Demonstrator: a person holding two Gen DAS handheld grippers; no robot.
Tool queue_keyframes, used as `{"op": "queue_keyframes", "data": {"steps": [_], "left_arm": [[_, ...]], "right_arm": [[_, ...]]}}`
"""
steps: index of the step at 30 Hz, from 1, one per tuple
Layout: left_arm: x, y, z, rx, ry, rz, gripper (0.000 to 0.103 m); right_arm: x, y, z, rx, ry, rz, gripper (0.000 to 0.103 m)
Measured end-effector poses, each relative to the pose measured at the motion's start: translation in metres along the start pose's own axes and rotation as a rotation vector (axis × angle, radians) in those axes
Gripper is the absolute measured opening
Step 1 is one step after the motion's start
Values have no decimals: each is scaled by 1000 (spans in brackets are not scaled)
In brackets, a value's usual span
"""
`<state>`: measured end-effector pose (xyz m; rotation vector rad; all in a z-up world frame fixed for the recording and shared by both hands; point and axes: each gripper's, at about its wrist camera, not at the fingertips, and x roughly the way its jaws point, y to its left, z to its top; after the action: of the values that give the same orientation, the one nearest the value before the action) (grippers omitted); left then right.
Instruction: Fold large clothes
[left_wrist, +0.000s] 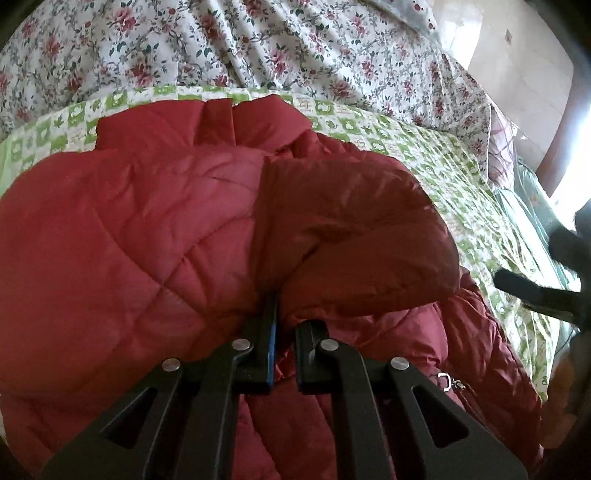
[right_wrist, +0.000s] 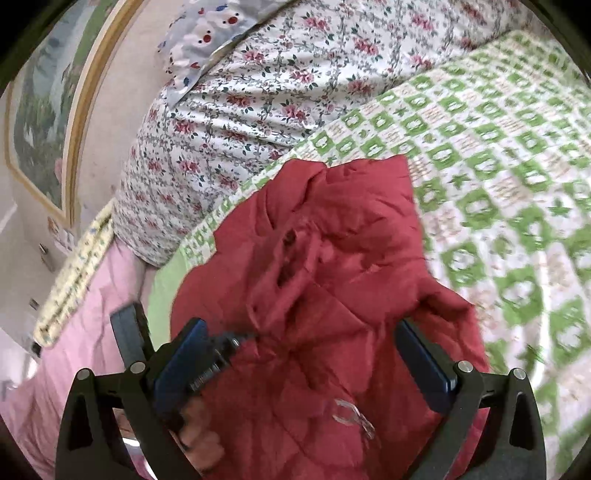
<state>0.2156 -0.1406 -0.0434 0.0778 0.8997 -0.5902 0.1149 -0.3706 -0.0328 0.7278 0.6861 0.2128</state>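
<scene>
**Red quilted jacket held over the bed by the left tongs**

Nearest in the left wrist view, the left tongs (left_wrist: 282, 321) are seen pressed together, with a fold of the red jacket (left_wrist: 155, 229) pinched between their tips. The padded cloth is bunched up over the fingers, so that the tips themselves are buried in it. A metal zipper pull (left_wrist: 445, 380) is seen on the lower layer of the jacket, just to the right of the tongs.

In the right wrist view, the right tongs (right_wrist: 299, 354) are seen spread wide, with blue pads (right_wrist: 424, 365) on the inner faces. The jacket (right_wrist: 332, 258) lies between and beyond the two fingers, but no pressing of the pads on the cloth can be made out. A second dark gripper body (right_wrist: 127, 332) is seen just beside the left finger, at the jacket's edge.

The jacket is spread on a green-and-white checked bedspread (right_wrist: 498, 166), which covers the bed. Beyond it, a rumpled quilt with a rose print (left_wrist: 258, 48) is heaped along the far side. A pink cover (right_wrist: 74, 332) is seen at the bed's left edge in the right wrist view, and farthest back a framed picture (right_wrist: 40, 122) hangs on the wall.
</scene>
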Motion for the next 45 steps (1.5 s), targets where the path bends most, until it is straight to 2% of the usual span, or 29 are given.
{"op": "queue_keyframes", "data": {"steps": [7,9,11,12,14,17,20,24,27,29,31,33,34,36,39,40,41,42,45], "left_arm": [[-1,4,1,-23,7,-33,5],[-2,5,-1,-24,15,-35,7],[-3,8,-3,-28,35,-48,11],[-6,11,-5,-34,43,-64,14],[-16,18,-11,-51,56,-107,21],[-37,26,-21,-65,45,-131,22],[-65,37,-20,-60,-16,-94,22],[-93,70,2,-105,-117,10,22],[-85,103,19,-163,-108,66,22],[-68,122,20,-191,-60,93,22],[-47,139,13,-224,5,82,22],[-34,148,4,-248,24,58,22],[-32,148,1,-245,22,59,22],[-30,145,-2,-237,13,71,22],[-26,140,-2,-226,11,93,22],[-25,138,-2,-220,10,101,22],[-26,138,-3,-216,9,108,22],[-26,138,-3,-211,8,118,22],[-25,134,-3,-191,8,147,22]], "right_arm": [[67,-3,23,87,99,66,101],[81,-2,26,95,125,66,86],[93,-1,28,100,147,35,22],[96,-2,28,108,156,33,16],[93,-2,28,106,138,42,12],[80,2,29,55,97,17,10],[63,2,34,23,51,-9,9],[49,-3,41,-33,13,-89,9],[55,-10,40,-52,22,-116,9],[63,-14,38,-62,30,-145,9],[67,-17,35,-58,32,-154,9],[67,-18,34,-55,32,-169,15],[65,-17,34,-55,29,-188,26],[54,-11,35,-68,-3,-237,30],[25,12,36,-148,-131,-325,34],[16,25,35,-196,-178,-344,38],[14,33,33,-228,-189,-337,43],[16,42,31,-263,-180,-324,45],[48,65,19,-394,-59,-322,47]]}}
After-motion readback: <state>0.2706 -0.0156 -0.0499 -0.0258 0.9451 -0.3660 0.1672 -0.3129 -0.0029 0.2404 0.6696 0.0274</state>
